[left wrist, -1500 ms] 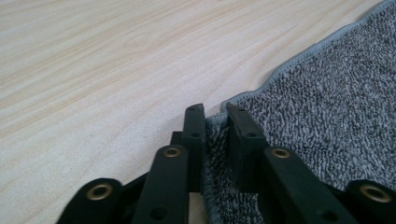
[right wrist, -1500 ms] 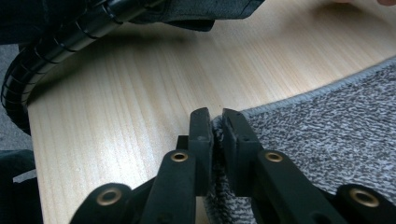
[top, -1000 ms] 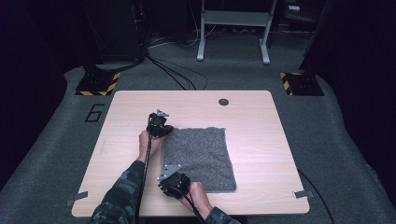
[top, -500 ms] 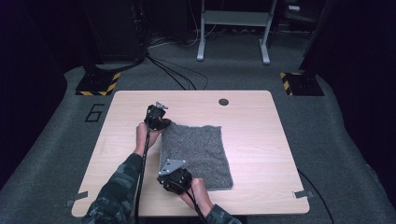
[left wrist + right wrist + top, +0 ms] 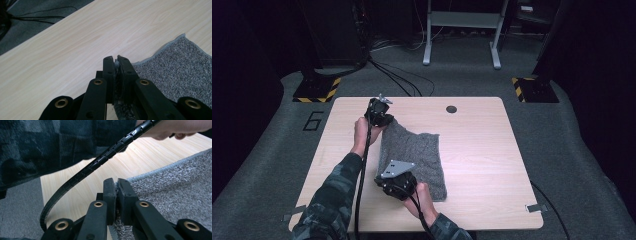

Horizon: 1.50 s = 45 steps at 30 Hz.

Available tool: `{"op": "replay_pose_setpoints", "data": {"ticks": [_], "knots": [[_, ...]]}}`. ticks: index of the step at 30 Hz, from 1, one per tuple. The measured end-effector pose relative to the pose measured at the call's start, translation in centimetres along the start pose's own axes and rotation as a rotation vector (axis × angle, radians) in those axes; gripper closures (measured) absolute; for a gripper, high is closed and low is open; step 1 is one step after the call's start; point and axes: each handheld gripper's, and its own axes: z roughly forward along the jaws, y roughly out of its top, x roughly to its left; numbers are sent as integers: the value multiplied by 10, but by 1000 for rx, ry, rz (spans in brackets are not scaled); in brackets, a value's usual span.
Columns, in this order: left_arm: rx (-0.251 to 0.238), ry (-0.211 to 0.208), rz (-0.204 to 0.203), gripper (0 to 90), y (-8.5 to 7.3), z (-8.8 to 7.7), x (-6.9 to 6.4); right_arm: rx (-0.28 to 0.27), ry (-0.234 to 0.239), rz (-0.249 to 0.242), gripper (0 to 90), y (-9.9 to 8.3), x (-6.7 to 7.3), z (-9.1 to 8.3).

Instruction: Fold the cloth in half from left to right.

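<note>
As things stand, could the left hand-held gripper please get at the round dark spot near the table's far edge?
Probably not freely: the left hand-held gripper is shut on the grey cloth's corner, though bare tabletop leads to the spot.

A speckled grey cloth [image 5: 417, 157] lies on a pale wood-grain table [image 5: 482, 150] beside a camouflage sleeve [image 5: 332, 200].

Table [image 5: 492, 165] right of cloth [image 5: 419, 155] bare; only grommet [image 5: 451, 109] far edge.

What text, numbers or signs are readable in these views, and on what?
"6": large dark numeral on the grey floor left of the table, at.
Yellow-black hazard stripes, no wording: floor plates at and.
Nothing legible on the grey cloth or either tool.
</note>
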Motion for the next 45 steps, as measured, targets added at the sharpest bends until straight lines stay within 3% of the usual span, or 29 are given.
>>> {"op": "replay_pose_setpoints", "data": {"ticks": [5,14,26,45], "knots": [[16,-9,16,837,5,10,-13,0,-20,7,847,-7,-3,-12],[23,-28,-9,829,11,20,-19,22,-55,24,845,-24,-11,-26],[35,-44,14,849,21,34,-37,54,-105,47,845,-44,-19,-41],[66,-90,39,851,33,75,-74,112,-163,102,840,-77,-33,-59]]}}
